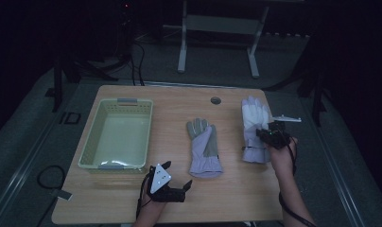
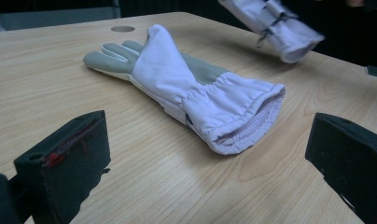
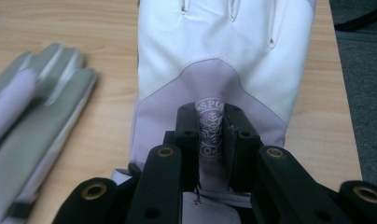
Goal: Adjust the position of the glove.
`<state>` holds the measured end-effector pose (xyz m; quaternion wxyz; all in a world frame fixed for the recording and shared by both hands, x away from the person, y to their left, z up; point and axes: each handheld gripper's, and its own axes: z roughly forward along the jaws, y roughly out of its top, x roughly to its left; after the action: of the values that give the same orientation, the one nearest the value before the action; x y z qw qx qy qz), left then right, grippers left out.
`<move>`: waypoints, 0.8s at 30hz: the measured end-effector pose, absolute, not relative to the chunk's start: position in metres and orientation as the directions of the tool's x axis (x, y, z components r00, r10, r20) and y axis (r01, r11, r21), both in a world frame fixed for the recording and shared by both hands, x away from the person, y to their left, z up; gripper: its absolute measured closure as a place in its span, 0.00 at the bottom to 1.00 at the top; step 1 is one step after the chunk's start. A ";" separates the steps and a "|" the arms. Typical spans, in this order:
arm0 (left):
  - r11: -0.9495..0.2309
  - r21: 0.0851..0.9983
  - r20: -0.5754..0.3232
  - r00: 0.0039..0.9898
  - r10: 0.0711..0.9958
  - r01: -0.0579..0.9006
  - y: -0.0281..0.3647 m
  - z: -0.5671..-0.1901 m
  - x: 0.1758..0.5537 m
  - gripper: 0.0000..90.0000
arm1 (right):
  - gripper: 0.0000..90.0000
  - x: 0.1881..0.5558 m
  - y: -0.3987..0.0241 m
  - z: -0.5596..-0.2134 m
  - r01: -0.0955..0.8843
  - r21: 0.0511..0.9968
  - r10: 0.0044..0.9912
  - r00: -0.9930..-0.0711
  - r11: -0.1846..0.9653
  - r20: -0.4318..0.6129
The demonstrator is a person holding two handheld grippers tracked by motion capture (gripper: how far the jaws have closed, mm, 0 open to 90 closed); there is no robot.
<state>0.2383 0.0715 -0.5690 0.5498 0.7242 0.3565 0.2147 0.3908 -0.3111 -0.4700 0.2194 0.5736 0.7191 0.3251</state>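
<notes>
Nearest the person, at about six o'clock on the wooden table (image 1: 236, 198), the left gripper (image 1: 177, 178) rests low with its jaws spread wide and nothing between them. In the left gripper view those two black jaws stand well apart at either bottom corner, and the bare wood lies between them.

Just beyond it, near the table's centre, the grey-palmed glove (image 2: 186, 88) lies flat, cuff toward the person and fingers pointing to twelve o'clock.

At about three o'clock the right gripper (image 1: 266, 135) has its jaws pinched nearly together on the white glove (image 1: 255, 124). In the right gripper view the pads squeeze a raised fold of the lilac back of that glove, on its round snowflake badge (image 3: 210, 127). In the left gripper view the cuff end of this glove hangs clear of the wood.

At about nine to ten o'clock the pale green basket (image 1: 95, 142) stands on the table, well apart from both gloves.

At twelve o'clock, near the far edge, sits a round cable hole (image 1: 215, 100).
</notes>
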 end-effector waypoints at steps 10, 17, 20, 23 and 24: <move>-0.145 0.949 -0.077 0.654 0.752 0.278 0.071 -0.569 0.238 0.00 | 0.86 0.345 -0.302 -0.462 0.685 0.717 0.964 -0.257 0.130 0.070; -0.144 0.949 -0.078 0.654 0.752 0.279 0.071 -0.569 0.238 0.00 | 0.86 0.347 -0.301 -0.489 0.716 0.690 0.969 -0.232 0.108 0.090; -0.147 0.950 -0.075 0.655 0.752 0.277 0.071 -0.569 0.238 0.00 | 0.85 0.351 -0.300 -0.501 0.734 0.669 0.971 -0.225 0.114 0.082; -0.145 0.950 -0.077 0.654 0.752 0.278 0.071 -0.569 0.238 0.00 | 0.85 0.353 -0.299 -0.508 0.742 0.660 0.972 -0.220 0.114 0.080; -0.146 0.950 -0.076 0.655 0.752 0.277 0.071 -0.569 0.238 0.00 | 0.84 0.355 -0.300 -0.513 0.745 0.658 0.972 -0.221 0.115 0.080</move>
<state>0.2381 0.0714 -0.5690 0.5488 0.7254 0.3547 0.2163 0.3547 -0.2997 -0.5130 0.1903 0.5944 0.7219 0.2988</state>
